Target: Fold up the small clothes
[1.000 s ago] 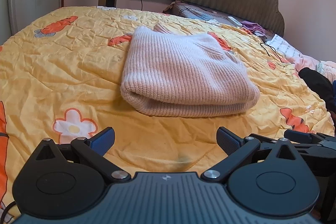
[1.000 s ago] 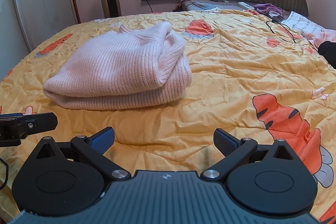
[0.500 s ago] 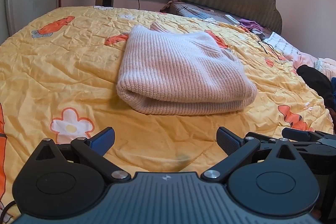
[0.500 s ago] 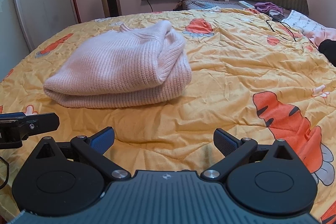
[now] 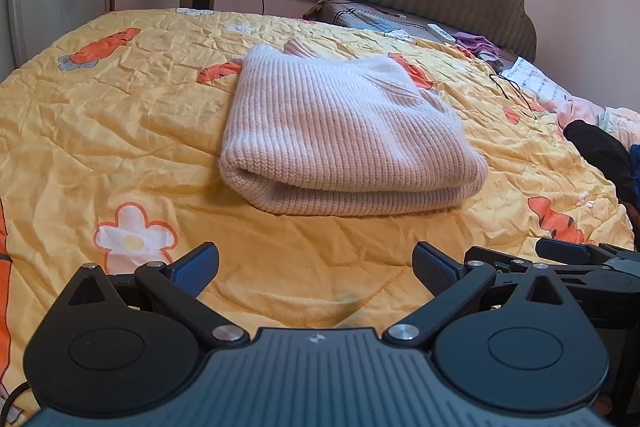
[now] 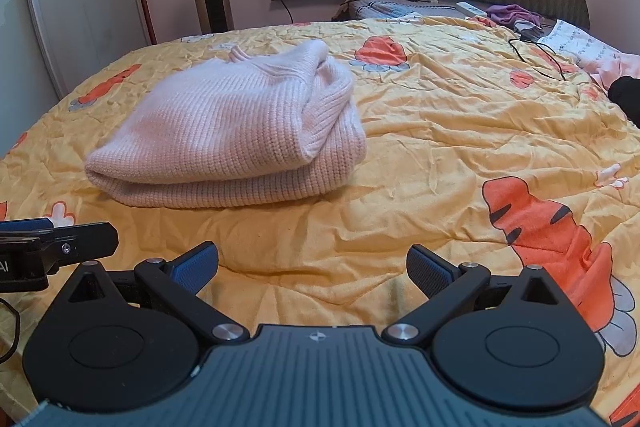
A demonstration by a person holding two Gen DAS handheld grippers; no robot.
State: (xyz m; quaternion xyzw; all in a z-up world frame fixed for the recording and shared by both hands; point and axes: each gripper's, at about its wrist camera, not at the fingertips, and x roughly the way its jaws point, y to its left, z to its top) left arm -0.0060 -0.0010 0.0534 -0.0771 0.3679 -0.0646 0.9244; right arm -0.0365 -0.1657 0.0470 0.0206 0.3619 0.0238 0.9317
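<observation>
Sweater folded, both tongs backing off

I'm holding left tongs [image 5: 316,267] and right tongs [image 6: 312,265] wide and empty, drifting slightly; the pink knit sweater [image 5: 344,143] is lying unmoved mid-bed on the yellow quilt [image 5: 120,131], so the fold looks finished.

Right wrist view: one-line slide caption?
Open right gripper above the yellow quilt, folded pink sweater lying ahead-left.

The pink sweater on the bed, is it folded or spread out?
Folded. The pink sweater lies as a compact bundle with stacked layers and a rounded fold along its near edge, on the yellow quilt.
</observation>
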